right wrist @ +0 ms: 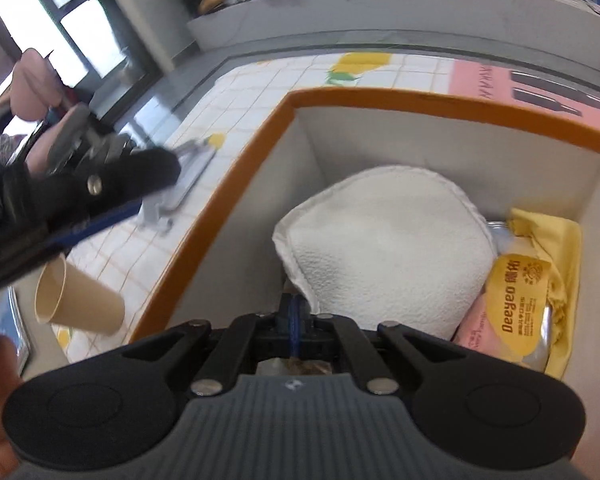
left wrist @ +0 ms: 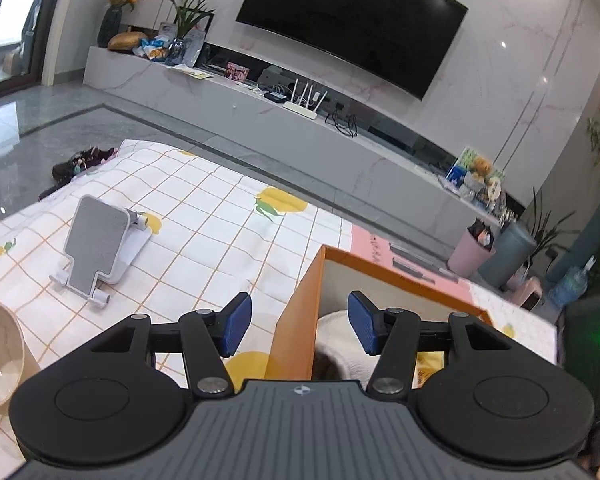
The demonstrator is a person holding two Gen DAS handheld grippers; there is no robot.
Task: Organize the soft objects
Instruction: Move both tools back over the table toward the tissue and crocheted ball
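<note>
Lower centre of right view: right gripper (right wrist: 296,322) pinched closed, empty, above white towel (right wrist: 388,240) inside orange box (right wrist: 236,184); left gripper (left wrist: 296,326) wide, empty; press towel flat, avoid snagging box rim.

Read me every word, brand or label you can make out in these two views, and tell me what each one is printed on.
"Deeyeo": on the yellow label of the pink packet inside the orange box.
Chinese characters beside and under it on that label: too small to read.
Lettering on the pink sheet behind the box: blurred, unreadable.
Small logo on the claw housing: a symbol, no words.
</note>
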